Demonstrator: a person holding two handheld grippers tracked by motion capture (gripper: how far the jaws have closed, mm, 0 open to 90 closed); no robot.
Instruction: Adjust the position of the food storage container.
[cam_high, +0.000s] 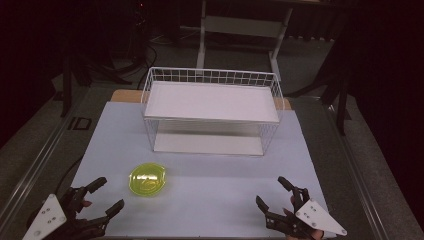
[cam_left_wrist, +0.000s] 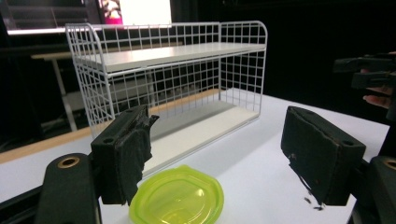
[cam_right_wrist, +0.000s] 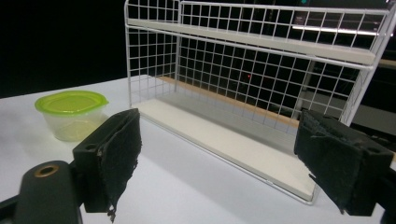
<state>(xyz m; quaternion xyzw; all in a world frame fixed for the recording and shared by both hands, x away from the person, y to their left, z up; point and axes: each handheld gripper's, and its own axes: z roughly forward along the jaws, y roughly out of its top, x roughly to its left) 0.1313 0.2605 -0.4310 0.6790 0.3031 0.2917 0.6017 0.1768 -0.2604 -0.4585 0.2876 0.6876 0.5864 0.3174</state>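
A small clear tub with a lime-green lid (cam_high: 147, 180) stands on the white table (cam_high: 210, 200), in front of the left part of a white wire shelf rack (cam_high: 212, 111). My left gripper (cam_high: 105, 196) is open at the table's near left corner, a short way left of the tub. In the left gripper view the tub (cam_left_wrist: 177, 197) sits low between the wide-apart jaws, with the rack (cam_left_wrist: 173, 79) behind. My right gripper (cam_high: 273, 192) is open at the near right, with nothing between its jaws. In the right gripper view the tub (cam_right_wrist: 72, 114) is at far left and the rack (cam_right_wrist: 261, 93) ahead.
The rack has an upper shelf (cam_high: 210, 101) and a lower shelf (cam_high: 207, 144), both bare. A desk frame (cam_high: 240, 30) stands on the dark floor beyond the table. The other gripper (cam_left_wrist: 369, 70) shows at the right edge of the left gripper view.
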